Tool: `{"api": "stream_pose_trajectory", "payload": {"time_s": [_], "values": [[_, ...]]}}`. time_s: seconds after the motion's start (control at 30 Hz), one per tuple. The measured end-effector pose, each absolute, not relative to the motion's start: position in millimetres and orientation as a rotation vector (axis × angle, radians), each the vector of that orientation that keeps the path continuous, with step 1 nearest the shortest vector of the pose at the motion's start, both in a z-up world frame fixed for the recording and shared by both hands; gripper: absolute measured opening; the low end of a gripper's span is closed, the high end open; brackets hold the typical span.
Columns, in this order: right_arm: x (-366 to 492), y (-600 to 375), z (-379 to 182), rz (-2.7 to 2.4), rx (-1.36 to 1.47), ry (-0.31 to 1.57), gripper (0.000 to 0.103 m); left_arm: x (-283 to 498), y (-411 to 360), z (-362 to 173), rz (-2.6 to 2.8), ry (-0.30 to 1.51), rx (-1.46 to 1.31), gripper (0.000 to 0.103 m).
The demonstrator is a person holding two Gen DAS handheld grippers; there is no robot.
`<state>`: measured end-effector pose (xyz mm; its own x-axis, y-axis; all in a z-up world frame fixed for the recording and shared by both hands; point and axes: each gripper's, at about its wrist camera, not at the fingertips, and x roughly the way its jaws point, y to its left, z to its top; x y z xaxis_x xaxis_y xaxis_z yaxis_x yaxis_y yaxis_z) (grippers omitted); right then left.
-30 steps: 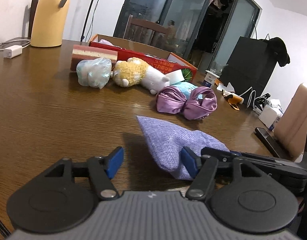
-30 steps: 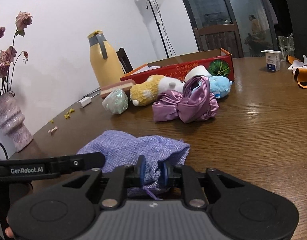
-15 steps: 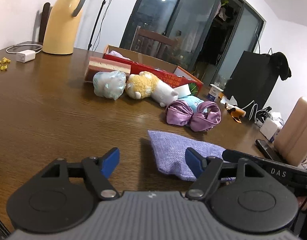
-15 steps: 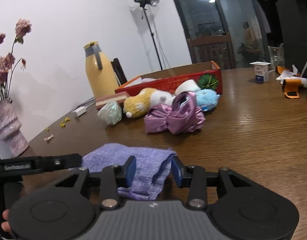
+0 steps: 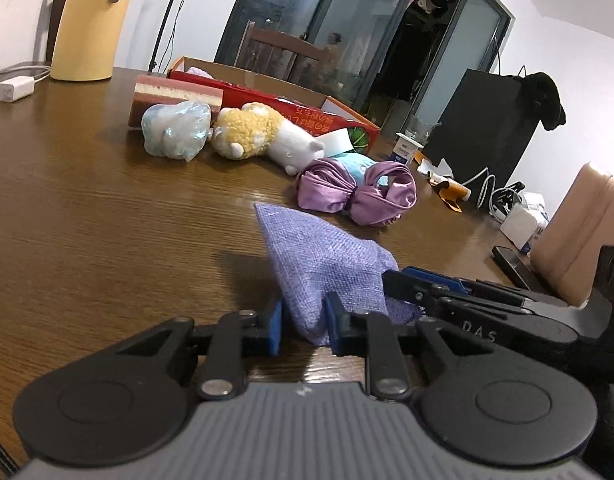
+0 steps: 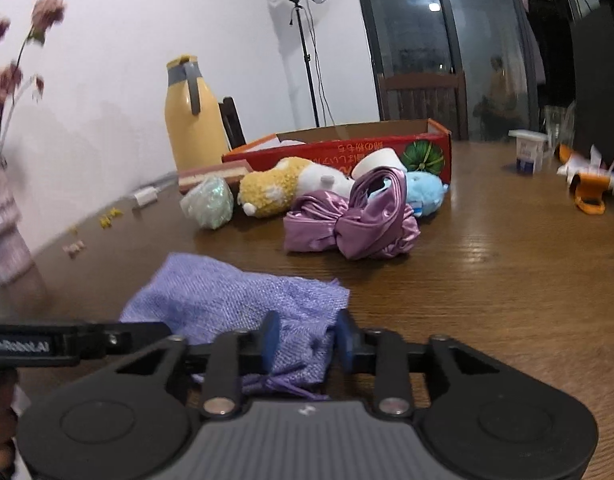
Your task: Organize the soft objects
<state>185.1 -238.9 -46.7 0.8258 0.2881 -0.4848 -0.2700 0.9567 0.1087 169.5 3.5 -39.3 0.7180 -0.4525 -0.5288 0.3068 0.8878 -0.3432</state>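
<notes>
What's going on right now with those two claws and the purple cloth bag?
Left gripper shut on the pouch. Right gripper partly closed around its drawstring end, grip unclear. Pouch on the table. Nothing in the way.

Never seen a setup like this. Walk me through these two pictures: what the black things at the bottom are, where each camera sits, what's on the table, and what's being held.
No robot arm here: a person holds one two-finger grasping tool in each hand. Each picture comes from a wide-angle camera mounted on one tool, looking forward along its blue-padded fingers.

In the left wrist view, the left tool is closed on the near edge of a purple woven pouch. The right tool enters that view from the right side.

In the right wrist view, the right tool straddles the pouch's drawstring end; a gap shows beside the cloth, so it looks open, not clamped.

On the wooden table lie a shiny purple bow, a yellow-and-white plush, a bluish wrapped bundle, a light blue plush and a red cardboard box. A yellow jug stands behind.
</notes>
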Motion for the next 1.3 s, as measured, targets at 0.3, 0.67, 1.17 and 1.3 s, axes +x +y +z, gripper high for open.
{"api": "stream_pose_trajectory", "payload": {"time_s": [0.3,0.67,1.17,1.3], "values": [[189.3,-241.7,-14.4,0.337,0.043,0.445,0.003,181.3,2.7,-1.3,-0.478,0.552,-0.225,0.009],[395.7,-240.0,111.2,0.405,-0.073,0.347,0.003,410.9,-1.4,105.6,-0.545,0.518,-0.276,0.009],[705.2,-219.6,20.5,0.24,-0.066,0.859,0.017,659.7,-51.9,6.6,-0.331,0.895,-0.05,0.033],[697.5,-229.7,21.9,0.227,-0.021,0.861,0.021,650.3,-46.9,20.2,-0.29,0.88,-0.035,0.053]]}}
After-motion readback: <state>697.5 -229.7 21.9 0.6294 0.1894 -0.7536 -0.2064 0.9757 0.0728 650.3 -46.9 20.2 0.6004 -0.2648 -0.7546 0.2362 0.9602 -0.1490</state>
